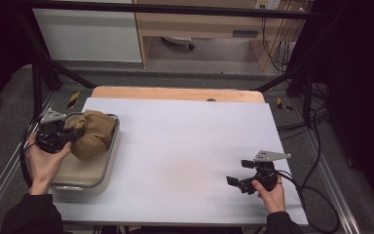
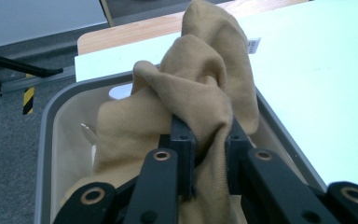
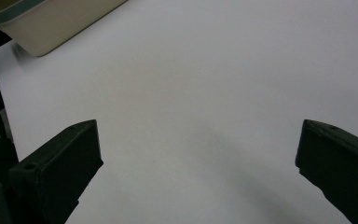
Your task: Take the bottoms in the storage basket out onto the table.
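Cloth [image 2: 186,98] bunched over the bin [image 2: 46,140] looked soft and light, so your left gripper [image 2: 205,154], pinching a thick fold between its jaws, held well, while your right gripper [image 3: 198,168] hovered spread over the bare table [image 3: 205,70].

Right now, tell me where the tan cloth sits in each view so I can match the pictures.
High view: the tan cloth is at the left, bunched over the beige tub, pinched by the left gripper.
Left gripper view: the cloth rises at centre, clamped between the black jaws.
Right gripper view: the cloth is not in it.
Shared landmark: the beige tub, top left in the right gripper view.
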The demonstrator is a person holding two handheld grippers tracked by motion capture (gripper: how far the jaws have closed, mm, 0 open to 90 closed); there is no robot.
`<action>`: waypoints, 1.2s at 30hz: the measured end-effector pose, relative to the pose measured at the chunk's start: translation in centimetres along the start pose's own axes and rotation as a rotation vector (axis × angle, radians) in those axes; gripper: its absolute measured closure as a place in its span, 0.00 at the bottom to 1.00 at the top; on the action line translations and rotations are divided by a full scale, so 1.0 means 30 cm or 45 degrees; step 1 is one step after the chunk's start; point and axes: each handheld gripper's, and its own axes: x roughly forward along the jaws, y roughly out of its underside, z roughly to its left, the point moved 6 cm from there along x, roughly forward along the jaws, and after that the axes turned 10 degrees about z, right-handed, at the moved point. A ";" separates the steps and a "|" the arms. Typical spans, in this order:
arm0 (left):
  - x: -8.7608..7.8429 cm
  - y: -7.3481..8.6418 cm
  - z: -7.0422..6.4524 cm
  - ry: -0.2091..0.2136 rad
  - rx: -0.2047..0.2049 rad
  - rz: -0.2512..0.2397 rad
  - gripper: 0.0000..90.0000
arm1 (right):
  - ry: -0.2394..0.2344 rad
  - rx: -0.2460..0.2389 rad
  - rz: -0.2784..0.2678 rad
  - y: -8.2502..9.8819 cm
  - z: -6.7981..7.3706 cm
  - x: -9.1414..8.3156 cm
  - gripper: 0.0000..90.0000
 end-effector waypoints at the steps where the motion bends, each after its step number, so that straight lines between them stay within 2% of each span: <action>1: -0.002 -0.002 -0.002 0.001 -0.002 -0.005 0.88 | 0.000 0.000 0.000 0.000 0.000 0.000 0.01; 23: -0.045 -0.028 -0.039 0.021 0.017 -0.079 0.88 | -0.001 0.000 0.000 0.000 0.000 -0.001 0.01; 36: -0.060 -0.037 -0.064 0.048 0.014 -0.100 0.88 | -0.001 0.000 0.000 0.000 0.000 -0.001 0.01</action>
